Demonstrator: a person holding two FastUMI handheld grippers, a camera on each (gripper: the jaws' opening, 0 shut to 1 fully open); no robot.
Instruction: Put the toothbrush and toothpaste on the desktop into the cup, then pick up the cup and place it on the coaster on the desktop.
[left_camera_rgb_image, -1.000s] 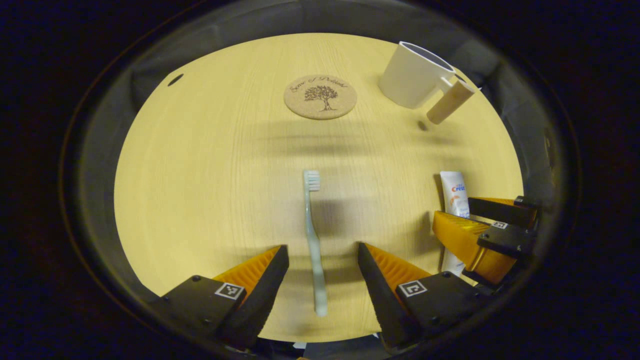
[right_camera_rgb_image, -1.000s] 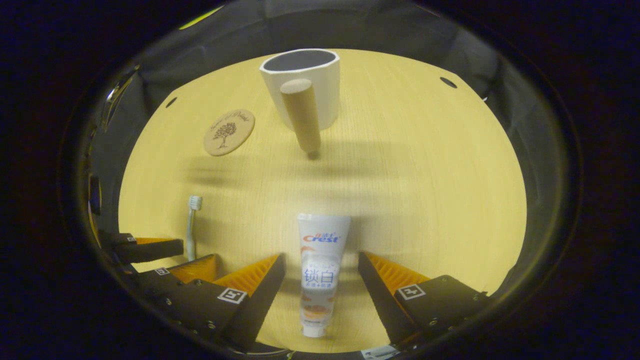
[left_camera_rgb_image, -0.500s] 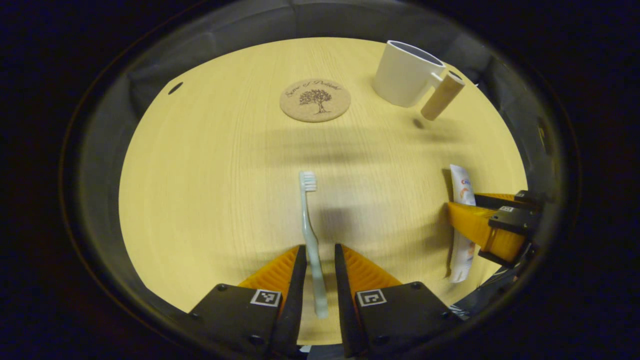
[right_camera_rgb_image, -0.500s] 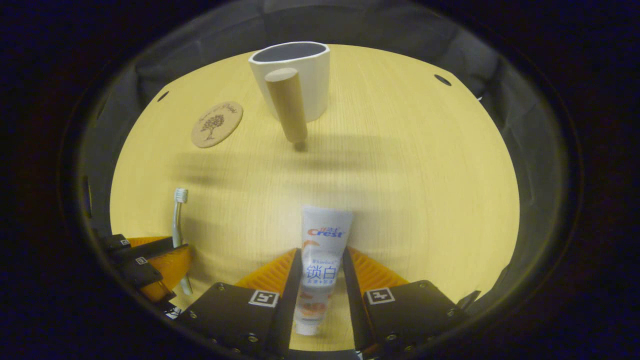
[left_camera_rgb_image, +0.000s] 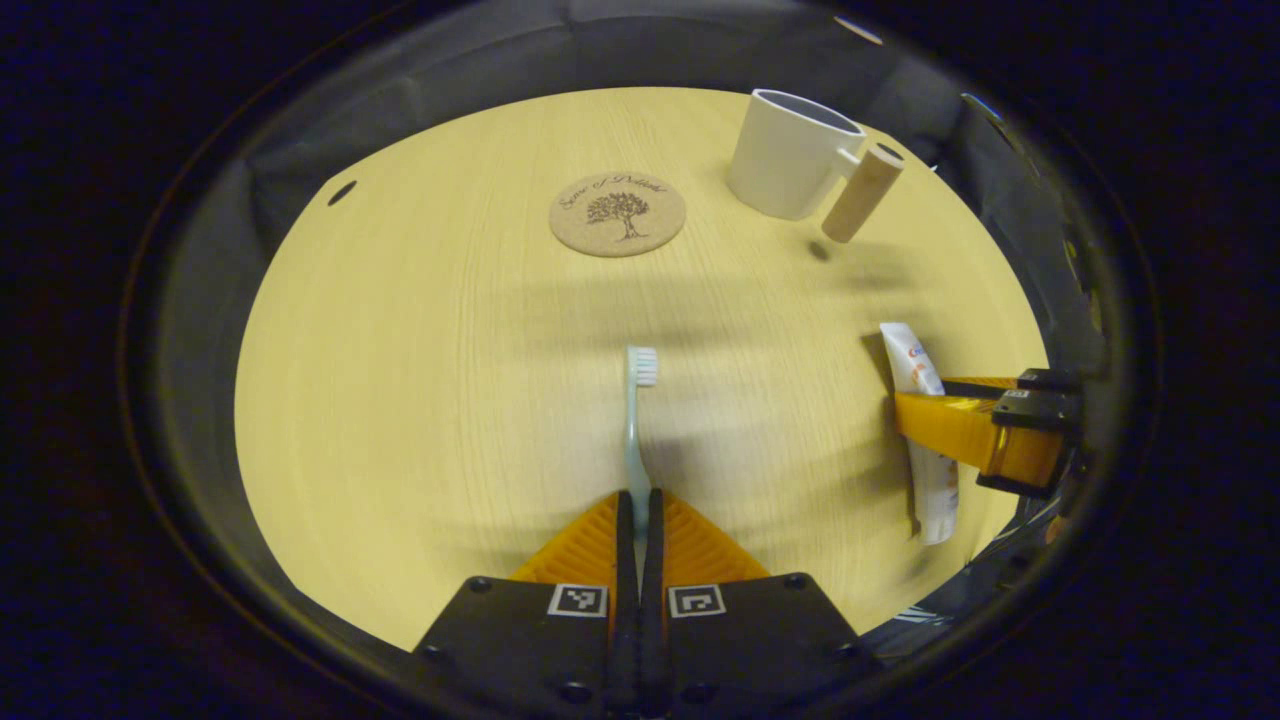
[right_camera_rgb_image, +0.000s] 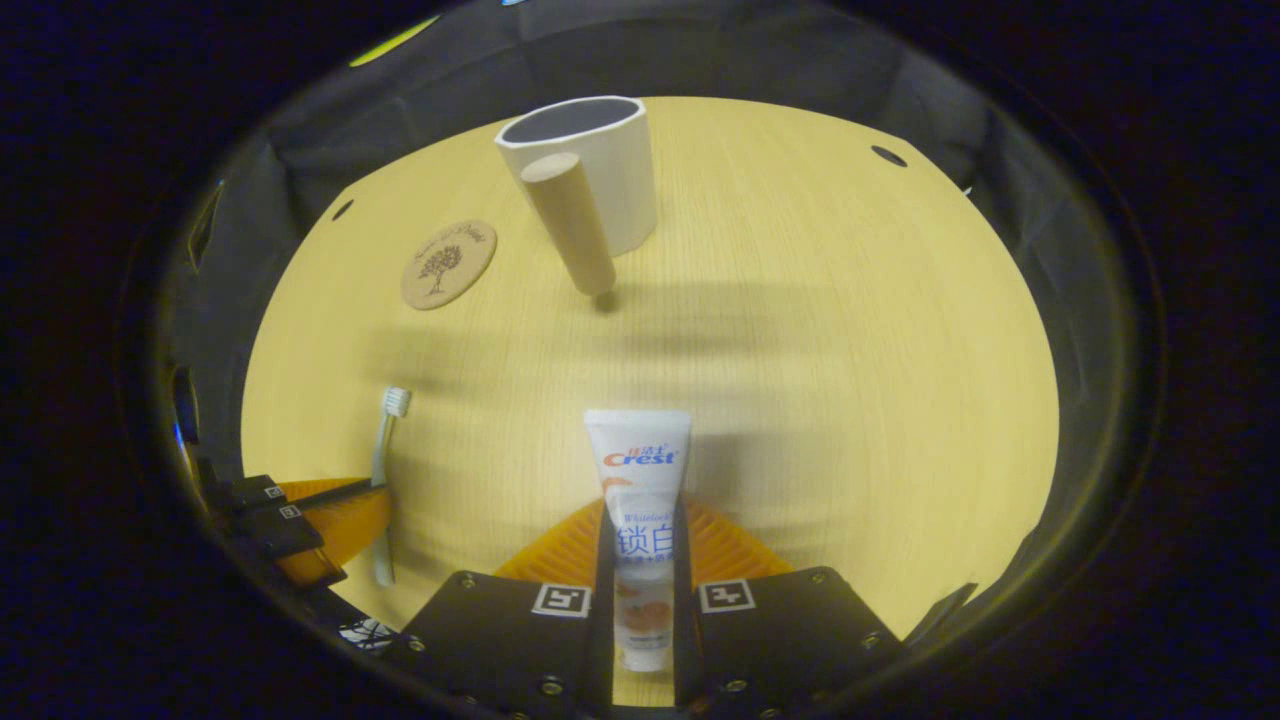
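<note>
A pale green toothbrush (left_camera_rgb_image: 634, 430) points its bristles away from me, and my left gripper (left_camera_rgb_image: 637, 510) is shut on its handle just above the light wooden table (left_camera_rgb_image: 420, 380). My right gripper (right_camera_rgb_image: 640, 520) is shut on the white toothpaste tube (right_camera_rgb_image: 638, 470), cap end toward the camera. The white cup (right_camera_rgb_image: 592, 165) with a wooden peg handle (right_camera_rgb_image: 570, 235) stands upright at the far side, also seen as the cup (left_camera_rgb_image: 790, 150) at the upper right of the left gripper view. A round cork coaster (left_camera_rgb_image: 617, 213) with a tree print lies left of the cup.
The right gripper (left_camera_rgb_image: 985, 430) with the toothpaste (left_camera_rgb_image: 925, 440) appears at the right edge of the left gripper view; the left gripper (right_camera_rgb_image: 300, 510) with the toothbrush (right_camera_rgb_image: 385, 470) appears at the lower left of the right gripper view. Small dark holes (left_camera_rgb_image: 341, 192) mark the far tabletop. Black cloth rings the table.
Both grippers went from wide open to shut: the left closed on the toothbrush handle, the right on the toothpaste tube. Both items now look slightly lifted off the table.
</note>
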